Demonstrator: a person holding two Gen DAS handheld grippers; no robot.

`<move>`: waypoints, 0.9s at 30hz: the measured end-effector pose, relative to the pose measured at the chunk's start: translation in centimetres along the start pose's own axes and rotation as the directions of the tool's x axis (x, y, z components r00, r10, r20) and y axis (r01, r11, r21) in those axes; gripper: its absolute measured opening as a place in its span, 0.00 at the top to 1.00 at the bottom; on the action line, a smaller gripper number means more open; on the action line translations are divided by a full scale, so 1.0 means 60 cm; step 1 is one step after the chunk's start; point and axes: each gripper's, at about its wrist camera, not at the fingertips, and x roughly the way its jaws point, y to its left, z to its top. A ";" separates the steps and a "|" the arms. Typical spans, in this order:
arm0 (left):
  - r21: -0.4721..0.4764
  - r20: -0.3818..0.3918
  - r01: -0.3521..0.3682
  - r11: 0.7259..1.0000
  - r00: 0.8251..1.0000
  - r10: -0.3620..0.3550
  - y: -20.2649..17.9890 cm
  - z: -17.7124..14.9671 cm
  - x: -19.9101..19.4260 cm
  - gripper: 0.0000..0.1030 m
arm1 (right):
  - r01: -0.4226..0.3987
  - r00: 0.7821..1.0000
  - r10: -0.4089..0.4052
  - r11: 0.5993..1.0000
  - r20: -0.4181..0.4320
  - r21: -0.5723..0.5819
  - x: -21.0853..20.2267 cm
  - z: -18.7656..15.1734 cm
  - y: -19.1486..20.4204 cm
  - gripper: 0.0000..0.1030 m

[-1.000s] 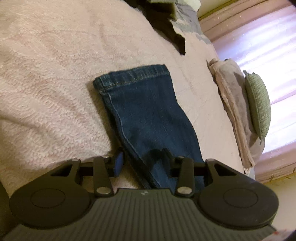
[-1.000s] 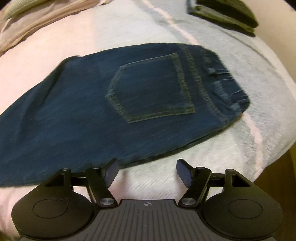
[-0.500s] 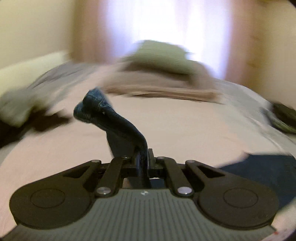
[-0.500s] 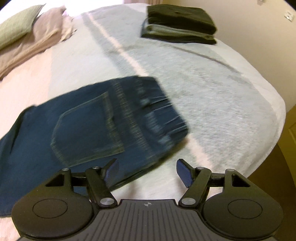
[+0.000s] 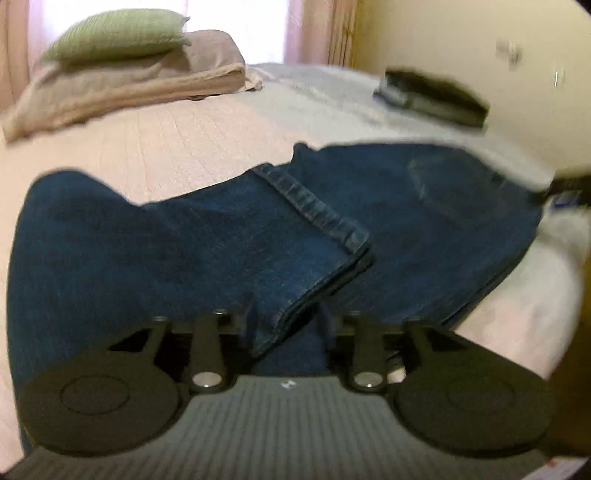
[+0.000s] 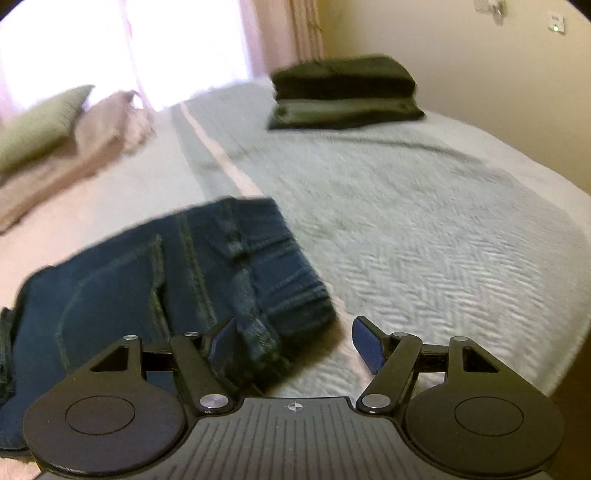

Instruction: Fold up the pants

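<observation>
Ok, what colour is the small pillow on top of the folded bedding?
Green pillow, faintly checked; clearest in the left wrist view.

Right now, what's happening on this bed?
A person with two hand-held grippers is folding blue jeans on a bed. The left hand-held gripper has brought the leg hem over onto the seat, and its jaws have just been opening, with the hem corner lying loose between them. The right hand-held gripper is open beside the waistband, holding nothing.
</observation>
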 end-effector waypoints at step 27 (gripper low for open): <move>-0.514 -0.131 -0.307 0.801 0.951 0.280 0.236 -0.042 -0.191 0.63 | -0.434 0.701 0.631 0.747 -0.332 0.504 0.135 -0.096 0.344 0.76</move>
